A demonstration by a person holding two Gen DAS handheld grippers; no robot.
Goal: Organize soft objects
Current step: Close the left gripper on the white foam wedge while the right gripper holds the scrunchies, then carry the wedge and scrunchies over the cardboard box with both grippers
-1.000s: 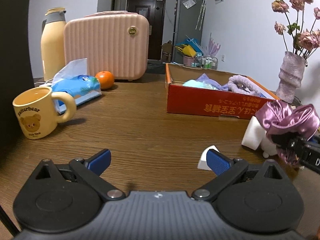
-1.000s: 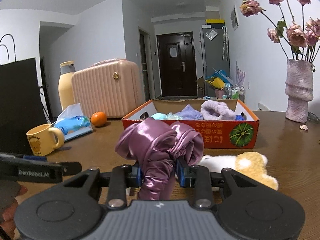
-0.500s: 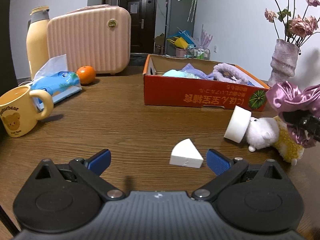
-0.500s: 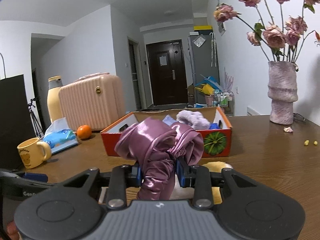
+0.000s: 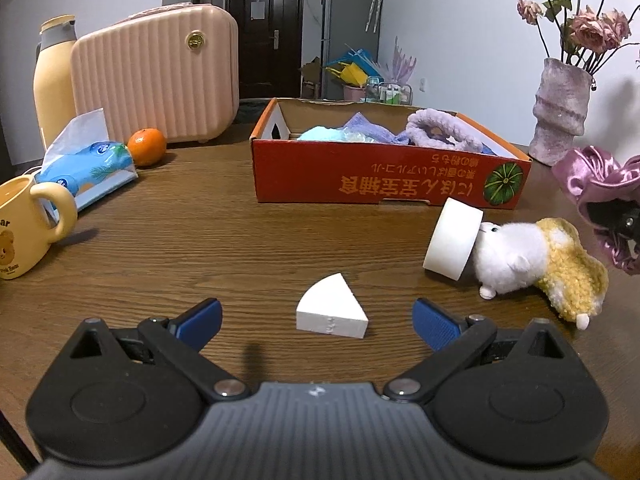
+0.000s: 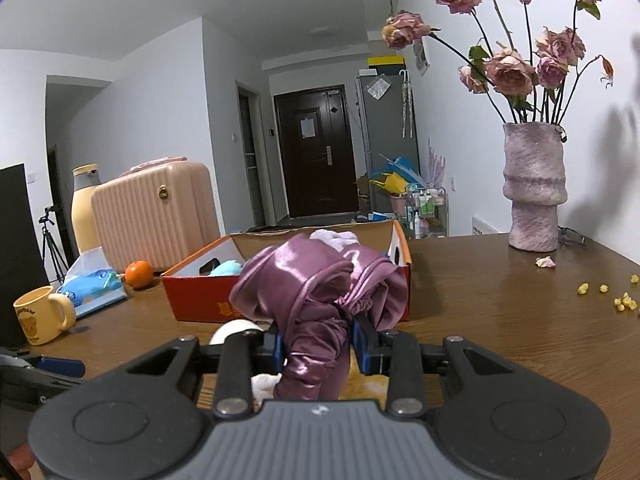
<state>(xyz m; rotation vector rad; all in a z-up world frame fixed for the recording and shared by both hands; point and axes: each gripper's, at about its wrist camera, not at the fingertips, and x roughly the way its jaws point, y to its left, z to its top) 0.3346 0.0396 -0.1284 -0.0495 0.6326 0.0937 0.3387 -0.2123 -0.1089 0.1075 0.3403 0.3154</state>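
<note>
Sorting so far: several soft things already lie in the red box (image 5: 384, 184), so the job looks partly done, judged from how things lie.
In the box: a pale blue soft thing (image 5: 324, 134), a lilac cloth (image 5: 366, 128) and a fluffy purple band (image 5: 440, 130); what lies under them is hidden.
In hand: the right tongs (image 6: 318, 350) are clamped on a shiny purple scrunchie (image 6: 316, 292), held off the bench (image 5: 200, 248) on the near side of the box and not yet over its rim.
Free hand: the left tongs (image 5: 316, 318) stand wide apart with nothing gripped, low over the bench, on the near side of the box.
Left on the bench: a white foam wedge (image 5: 332, 312) lies between the left tongs' fingers without touching them; a white foam disc (image 5: 454, 240) leans near the box's right front corner, touching a white and yellow plush toy (image 5: 532, 260) beside it.
Likely remaining: scrunchie, wedge, disc and toy all look bound for the box.
Other containers: a yellow mug (image 5: 24, 228) stands well to the left of the box, its inside not visible; a pink case (image 5: 156, 80) stands closed, behind and left of the box.
</note>
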